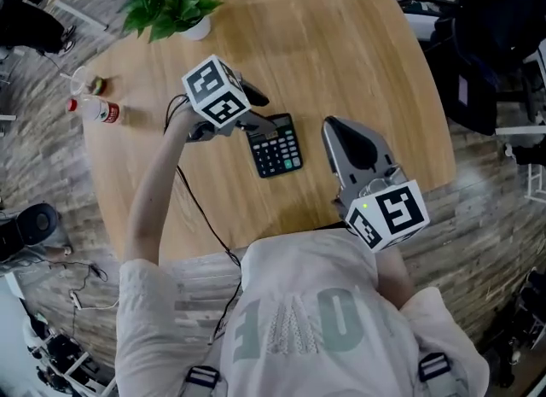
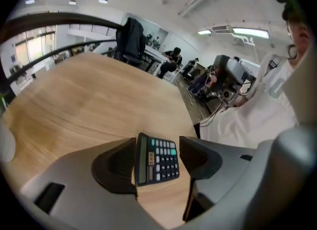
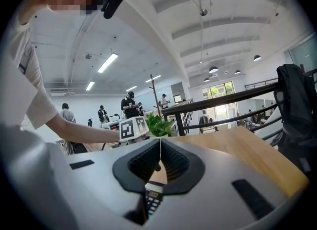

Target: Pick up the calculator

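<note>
The rounded pale wooden tabletop [image 1: 358, 71] fills the middle of the head view. Its near edge is cut off by the person's light T-shirt at the bottom of the frame.

The grey left gripper [image 2: 159, 156] reaches in from the centre left with its jaws spread wide. The grey right gripper [image 3: 160, 162] sits at the lower right of the head view. Its ribbed black jaws are pressed together with nothing between them.

A leafy green plant in a white pot [image 1: 175, 4] stands at the upper left, near the tabletop's far rim.

The flat black rectangular calculator [image 1: 278, 148] lies on the tabletop at the centre of the head view, turned slightly askew. It has a greyish display strip along one end, rows of pale and dark keys, and teal keys at one corner. In the left gripper view it lies between the spread jaws, display end beside the left-hand jaw. Whether that jaw touches it cannot be told.

In the head view the left gripper covers its upper left corner. In the right gripper view only a sliver of keys and display shows below the closed jaws. The display's digits are too small to read.

A small clear bottle with a red cap [image 1: 95, 110] lies on its side at the far left edge.
</note>
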The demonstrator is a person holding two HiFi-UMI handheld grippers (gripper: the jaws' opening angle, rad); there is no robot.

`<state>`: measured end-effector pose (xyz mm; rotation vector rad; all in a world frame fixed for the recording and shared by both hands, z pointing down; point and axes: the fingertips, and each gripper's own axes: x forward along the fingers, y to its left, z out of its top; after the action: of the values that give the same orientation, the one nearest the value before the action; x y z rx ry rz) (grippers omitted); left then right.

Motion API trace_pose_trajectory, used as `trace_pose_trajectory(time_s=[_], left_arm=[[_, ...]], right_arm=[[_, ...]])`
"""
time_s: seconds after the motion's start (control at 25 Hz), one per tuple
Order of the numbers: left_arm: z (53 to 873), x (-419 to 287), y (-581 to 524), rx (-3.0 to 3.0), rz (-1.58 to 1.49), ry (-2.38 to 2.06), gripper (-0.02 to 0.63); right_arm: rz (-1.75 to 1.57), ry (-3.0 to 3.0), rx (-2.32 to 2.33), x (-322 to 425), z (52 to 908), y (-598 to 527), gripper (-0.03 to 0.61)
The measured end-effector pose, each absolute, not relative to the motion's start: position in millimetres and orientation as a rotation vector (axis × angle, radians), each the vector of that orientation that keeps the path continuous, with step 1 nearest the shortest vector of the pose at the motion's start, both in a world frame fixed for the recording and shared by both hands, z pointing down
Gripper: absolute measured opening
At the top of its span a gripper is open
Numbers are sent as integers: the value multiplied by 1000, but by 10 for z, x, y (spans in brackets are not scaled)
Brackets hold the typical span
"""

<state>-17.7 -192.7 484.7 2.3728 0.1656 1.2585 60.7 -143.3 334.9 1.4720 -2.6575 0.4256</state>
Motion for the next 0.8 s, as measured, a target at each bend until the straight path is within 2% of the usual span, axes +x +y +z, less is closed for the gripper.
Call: trace_pose_trajectory(time_s=[0.28,0.8], left_arm=[[5395,-94,-1783,2138,1337,419,267],[5696,-173,-1555,1841,1387,691,265]], right_arm=[[527,-2610,1464,616,3587,-1637,20],[641,-2576,1350,493,3960,-1840,20]])
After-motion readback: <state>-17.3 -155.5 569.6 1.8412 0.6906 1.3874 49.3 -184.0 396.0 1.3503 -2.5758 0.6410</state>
